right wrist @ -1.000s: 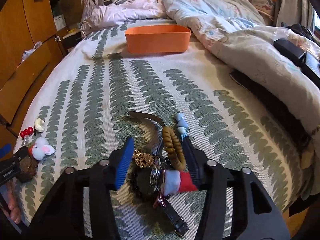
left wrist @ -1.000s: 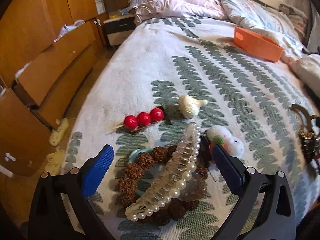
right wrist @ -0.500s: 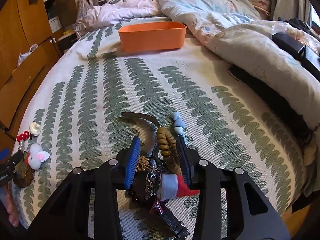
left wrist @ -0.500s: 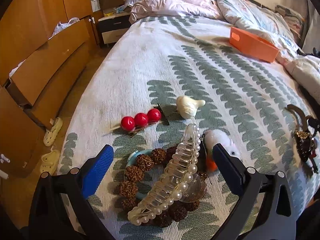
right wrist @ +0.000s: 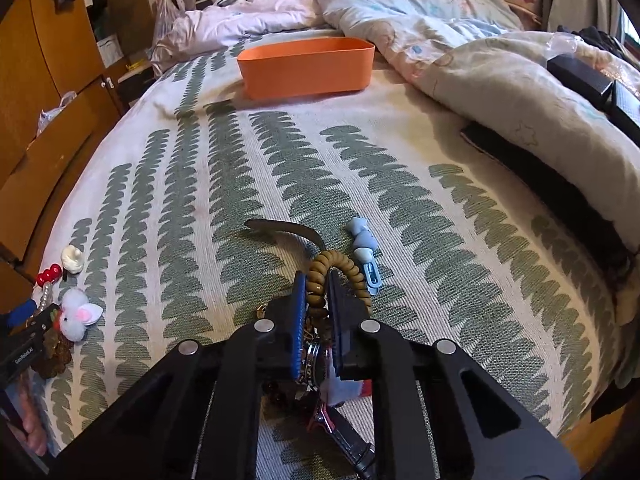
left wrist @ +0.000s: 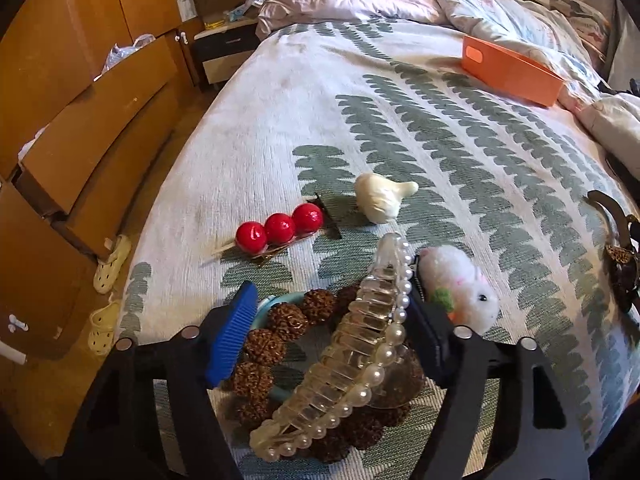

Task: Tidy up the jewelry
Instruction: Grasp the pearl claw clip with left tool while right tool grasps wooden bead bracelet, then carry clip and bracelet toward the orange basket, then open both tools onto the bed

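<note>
In the left wrist view my left gripper (left wrist: 332,320) is partly closed around a clear pearl-edged claw hair clip (left wrist: 352,352) lying on a brown bead bracelet (left wrist: 280,336); the pads look close to the clip but not firmly on it. Red ball hairpin (left wrist: 280,228), cream bird clip (left wrist: 382,198) and white plush bunny clip (left wrist: 460,284) lie beyond. In the right wrist view my right gripper (right wrist: 318,300) is shut on a tan spiral hair tie (right wrist: 324,276) above a pile with a watch (right wrist: 316,360). A blue clip (right wrist: 366,250) lies beside it. An orange bin (right wrist: 306,68) stands far back.
The bed's left edge drops to a wooden floor with slippers (left wrist: 110,260) and wooden drawers (left wrist: 80,128). A rumpled duvet (right wrist: 500,92) and dark items lie along the right side. The orange bin also shows in the left wrist view (left wrist: 512,72).
My right gripper closed from open onto the tan spiral hair tie. My left gripper narrowed around the pearl claw clip and moved slightly forward.
</note>
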`<state>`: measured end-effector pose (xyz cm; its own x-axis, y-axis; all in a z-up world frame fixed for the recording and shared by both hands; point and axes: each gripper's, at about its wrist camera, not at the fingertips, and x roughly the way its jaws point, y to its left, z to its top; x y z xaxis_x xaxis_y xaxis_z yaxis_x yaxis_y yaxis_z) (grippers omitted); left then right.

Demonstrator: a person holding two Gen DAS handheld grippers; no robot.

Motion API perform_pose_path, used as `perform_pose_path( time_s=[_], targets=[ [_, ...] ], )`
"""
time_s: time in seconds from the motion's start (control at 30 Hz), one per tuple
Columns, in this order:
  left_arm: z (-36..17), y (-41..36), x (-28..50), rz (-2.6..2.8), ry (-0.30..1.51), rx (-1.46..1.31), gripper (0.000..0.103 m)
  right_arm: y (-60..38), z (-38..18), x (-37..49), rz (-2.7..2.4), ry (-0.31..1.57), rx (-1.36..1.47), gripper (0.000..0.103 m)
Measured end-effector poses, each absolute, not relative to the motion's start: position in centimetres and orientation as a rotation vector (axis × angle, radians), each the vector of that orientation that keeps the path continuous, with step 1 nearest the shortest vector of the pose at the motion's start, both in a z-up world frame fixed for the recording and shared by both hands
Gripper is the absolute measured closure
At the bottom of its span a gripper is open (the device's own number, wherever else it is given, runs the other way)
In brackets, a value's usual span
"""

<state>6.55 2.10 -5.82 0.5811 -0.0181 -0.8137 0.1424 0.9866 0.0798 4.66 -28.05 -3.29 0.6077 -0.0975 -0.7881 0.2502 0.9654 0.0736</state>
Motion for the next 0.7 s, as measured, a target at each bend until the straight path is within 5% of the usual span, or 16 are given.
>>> perform_pose_path(
  time_s=[0.53, 0.7],
  targets=[
    [-4.3, 3.7, 6.6, -0.155, 0.935, 0.058, 0.084, -28.4, -2.3, 3.8, -0.135, 0.846, 0.271, 0.093],
    [-4.0, 3.8, 6.6, -0.167, 0.93, 0.044, 0.085, -28.3, -1.4, 3.3, -0.127, 0.813, 0.277, 0.093]
  ],
)
